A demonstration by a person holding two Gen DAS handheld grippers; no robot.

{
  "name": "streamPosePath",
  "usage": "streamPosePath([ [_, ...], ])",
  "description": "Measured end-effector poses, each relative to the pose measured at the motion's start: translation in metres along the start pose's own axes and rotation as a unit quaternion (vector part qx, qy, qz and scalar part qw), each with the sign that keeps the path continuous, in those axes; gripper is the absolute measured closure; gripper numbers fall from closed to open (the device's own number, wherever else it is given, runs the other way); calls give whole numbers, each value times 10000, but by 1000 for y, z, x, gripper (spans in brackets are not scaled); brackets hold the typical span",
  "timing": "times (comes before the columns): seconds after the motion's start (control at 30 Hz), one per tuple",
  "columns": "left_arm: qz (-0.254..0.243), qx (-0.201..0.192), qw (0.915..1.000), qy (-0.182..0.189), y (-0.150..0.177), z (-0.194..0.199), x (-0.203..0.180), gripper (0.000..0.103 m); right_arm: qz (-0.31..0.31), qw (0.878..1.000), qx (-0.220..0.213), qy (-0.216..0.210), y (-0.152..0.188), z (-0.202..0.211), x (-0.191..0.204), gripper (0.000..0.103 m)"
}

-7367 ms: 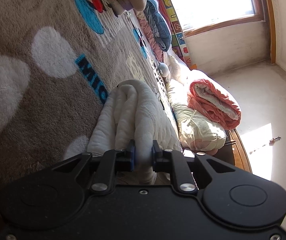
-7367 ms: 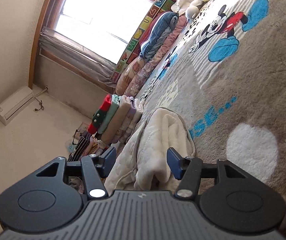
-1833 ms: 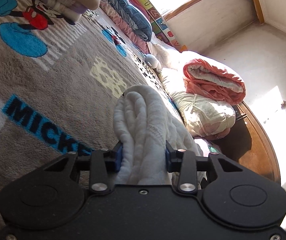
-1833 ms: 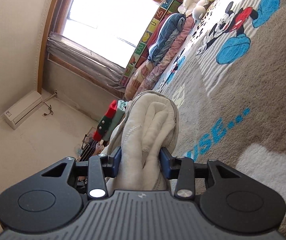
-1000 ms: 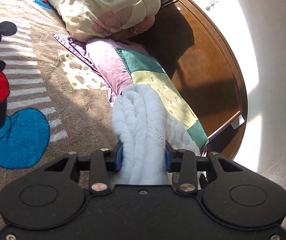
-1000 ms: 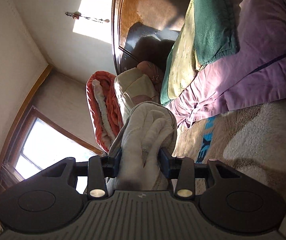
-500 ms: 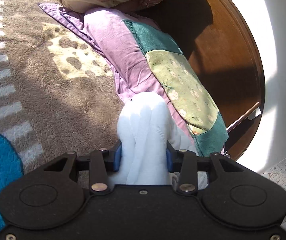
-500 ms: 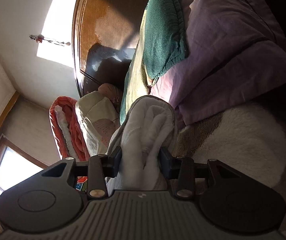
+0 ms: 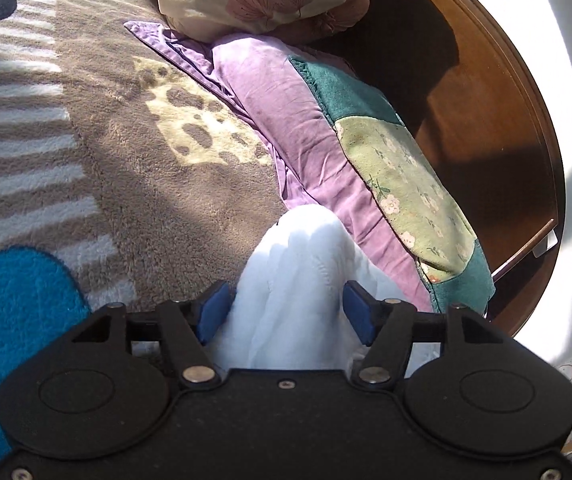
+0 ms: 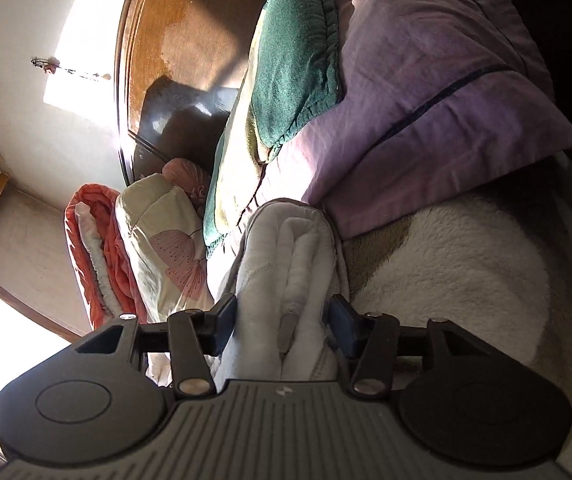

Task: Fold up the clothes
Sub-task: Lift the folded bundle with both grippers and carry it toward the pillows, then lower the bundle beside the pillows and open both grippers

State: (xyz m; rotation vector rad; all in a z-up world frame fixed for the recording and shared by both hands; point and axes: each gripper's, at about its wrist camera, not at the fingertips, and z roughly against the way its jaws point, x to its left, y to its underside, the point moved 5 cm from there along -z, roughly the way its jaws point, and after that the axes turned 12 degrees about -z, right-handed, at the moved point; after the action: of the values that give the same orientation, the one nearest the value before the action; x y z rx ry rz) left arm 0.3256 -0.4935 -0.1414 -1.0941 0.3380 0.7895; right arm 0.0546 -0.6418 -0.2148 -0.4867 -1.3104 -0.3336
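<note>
A folded white fleece garment [image 9: 297,276] lies on the brown cartoon blanket [image 9: 98,152], its far end against a purple patchwork pillow [image 9: 309,132]. My left gripper [image 9: 286,312] straddles its near end; the jaws are opening and the blue pads have come off the cloth, which still sits between them. In the right wrist view the same garment [image 10: 286,264] lies between the fingers of my right gripper [image 10: 284,322]. Those jaws are opening too, with thin gaps at both pads.
The purple and green pillow [image 10: 425,80] leans on a dark wooden headboard [image 9: 485,120]. Beyond it lie a cream floral quilt [image 10: 158,232] and a rolled orange quilt [image 10: 94,248]. A bright window [image 10: 2,344] is at the lower left of the right wrist view.
Both grippers carried the garment down to the blanket beside the pillow. Their jaws, shut on it half a second ago, have now spread apart and freed the cloth.
</note>
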Motion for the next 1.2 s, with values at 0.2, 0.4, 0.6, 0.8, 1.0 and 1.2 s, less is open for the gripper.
streamPosePath([
  [0.2,-84,-340,9984,-449,7,63,-8,34,565,9977,-131,-352,-9,21,34,21],
  [0.4,-158,-638,9920,-1079,38,142,-13,24,1283,9887,203,-747,8,38,67,5],
  [0.6,-262,-690,9764,-2032,85,225,-4,16,1817,9688,1264,-1120,61,63,87,0],
  [0.8,22,-878,9477,-3070,141,314,8,2,2121,9385,2431,-1229,134,93,94,0],
  [1.0,-89,-1083,9136,-3919,178,385,1,2,2523,8988,3440,-1011,213,117,99,0],
  [1.2,2,-855,8877,-4523,212,425,2,0,3027,8712,3794,-738,261,150,120,0],
])
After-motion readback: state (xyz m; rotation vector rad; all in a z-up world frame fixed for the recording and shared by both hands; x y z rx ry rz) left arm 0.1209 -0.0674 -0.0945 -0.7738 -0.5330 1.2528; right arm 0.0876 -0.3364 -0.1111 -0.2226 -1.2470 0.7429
